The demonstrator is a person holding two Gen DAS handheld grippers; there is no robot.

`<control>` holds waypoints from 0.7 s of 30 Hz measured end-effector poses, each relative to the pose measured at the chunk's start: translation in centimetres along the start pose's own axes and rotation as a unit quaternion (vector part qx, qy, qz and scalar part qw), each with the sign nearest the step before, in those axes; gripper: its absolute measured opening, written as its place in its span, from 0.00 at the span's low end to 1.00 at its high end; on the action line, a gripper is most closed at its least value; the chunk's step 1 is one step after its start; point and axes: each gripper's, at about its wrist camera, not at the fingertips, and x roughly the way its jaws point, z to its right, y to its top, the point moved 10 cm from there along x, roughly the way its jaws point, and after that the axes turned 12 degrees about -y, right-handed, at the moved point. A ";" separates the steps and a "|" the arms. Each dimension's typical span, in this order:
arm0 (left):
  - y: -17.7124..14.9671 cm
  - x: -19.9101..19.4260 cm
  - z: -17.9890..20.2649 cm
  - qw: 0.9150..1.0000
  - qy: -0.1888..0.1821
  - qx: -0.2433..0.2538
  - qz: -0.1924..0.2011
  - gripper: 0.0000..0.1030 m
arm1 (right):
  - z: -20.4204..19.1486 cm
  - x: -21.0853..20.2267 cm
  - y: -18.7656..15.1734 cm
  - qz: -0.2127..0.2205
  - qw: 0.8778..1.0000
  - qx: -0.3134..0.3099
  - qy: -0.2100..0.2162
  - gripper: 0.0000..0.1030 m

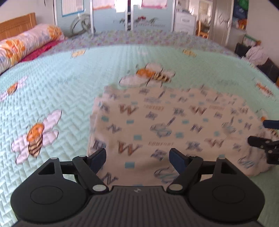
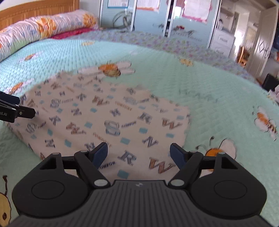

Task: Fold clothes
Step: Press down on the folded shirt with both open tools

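Bedspread (image 1: 61,83), bee-printed; apparently wardrobe (image 1: 111,15) behind.

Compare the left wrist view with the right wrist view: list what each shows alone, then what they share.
Left wrist only: the left gripper up close, jaws open over the garment's left part, and the right gripper poking in at the right edge.

Right wrist only: the right gripper up close, open over the garment's right part; the left gripper at the left edge; a yellow cartoon print at bottom left.

Both: the letter-print folded garment lying flat on the green bee-print bedspread, and the rolled floral quilt.
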 end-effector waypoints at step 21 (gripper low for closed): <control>2.5 4.7 -3.8 0.999 0.023 -0.008 -0.036 0.80 | 2.0 3.8 0.6 -0.031 0.999 -0.017 -0.035 0.79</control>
